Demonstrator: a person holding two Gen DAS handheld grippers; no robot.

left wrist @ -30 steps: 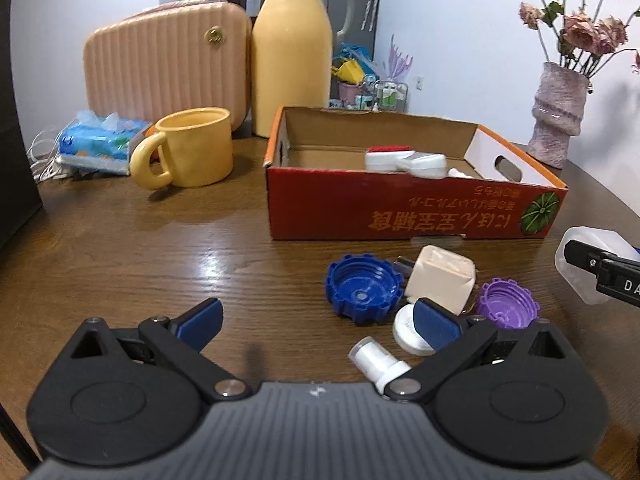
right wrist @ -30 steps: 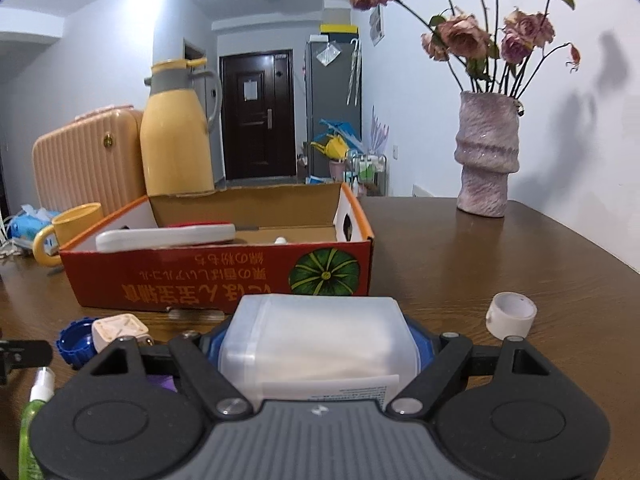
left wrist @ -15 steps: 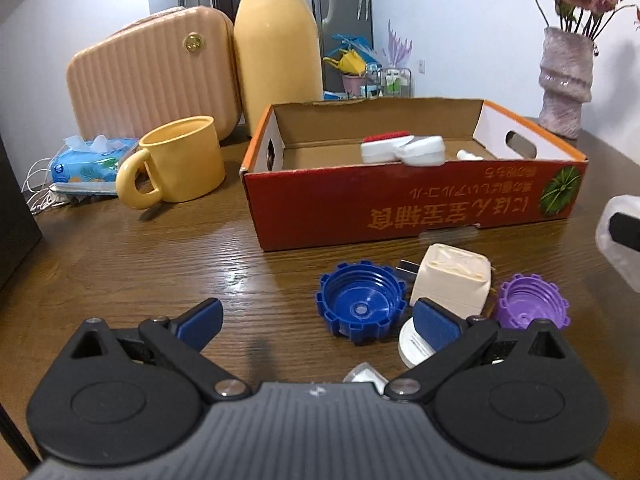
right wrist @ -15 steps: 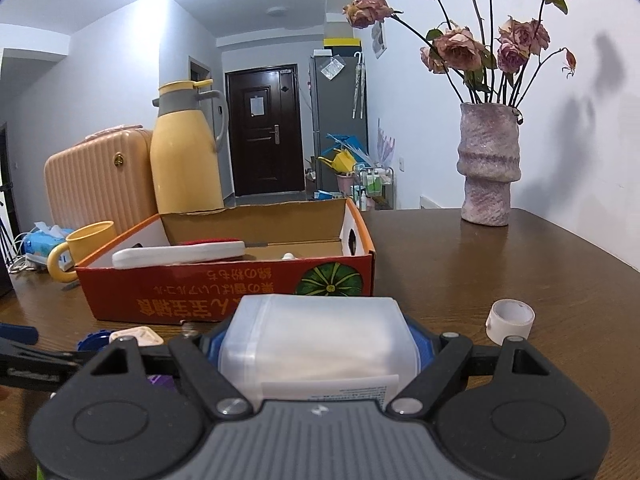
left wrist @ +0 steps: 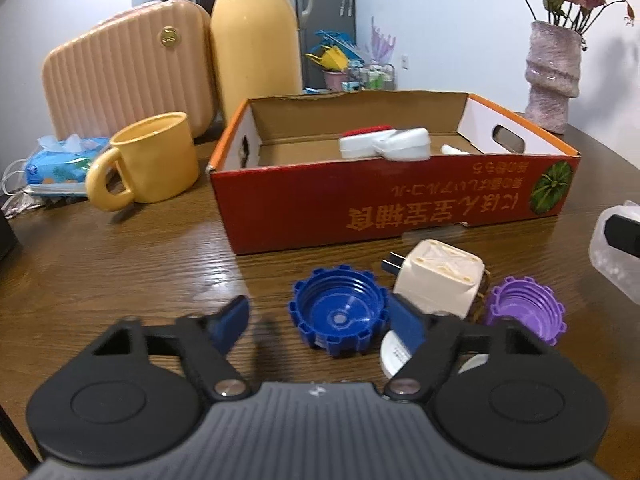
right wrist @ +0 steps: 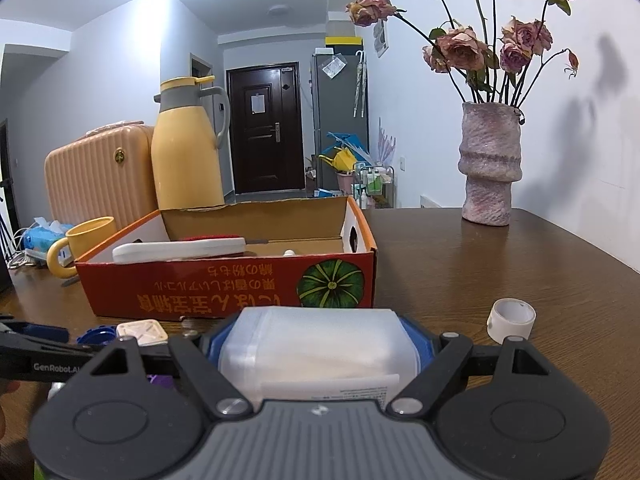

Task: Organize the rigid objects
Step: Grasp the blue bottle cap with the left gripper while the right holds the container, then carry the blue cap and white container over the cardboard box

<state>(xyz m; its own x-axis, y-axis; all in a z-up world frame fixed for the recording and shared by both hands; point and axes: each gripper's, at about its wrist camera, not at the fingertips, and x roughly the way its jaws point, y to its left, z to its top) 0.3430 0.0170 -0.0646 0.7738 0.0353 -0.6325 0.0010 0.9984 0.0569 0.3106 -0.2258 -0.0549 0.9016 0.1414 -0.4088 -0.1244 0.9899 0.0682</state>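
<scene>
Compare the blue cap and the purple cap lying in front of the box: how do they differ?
The blue cap is deep blue and looks larger; the purple cap is pale violet and looks smaller. The blue one lies left of the white plug adapter, the purple one right. Both are ridged, open side up.

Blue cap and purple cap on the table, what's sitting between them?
The cream plug adapter sits between the blue cap and purple cap, shown in the left wrist view.
</scene>
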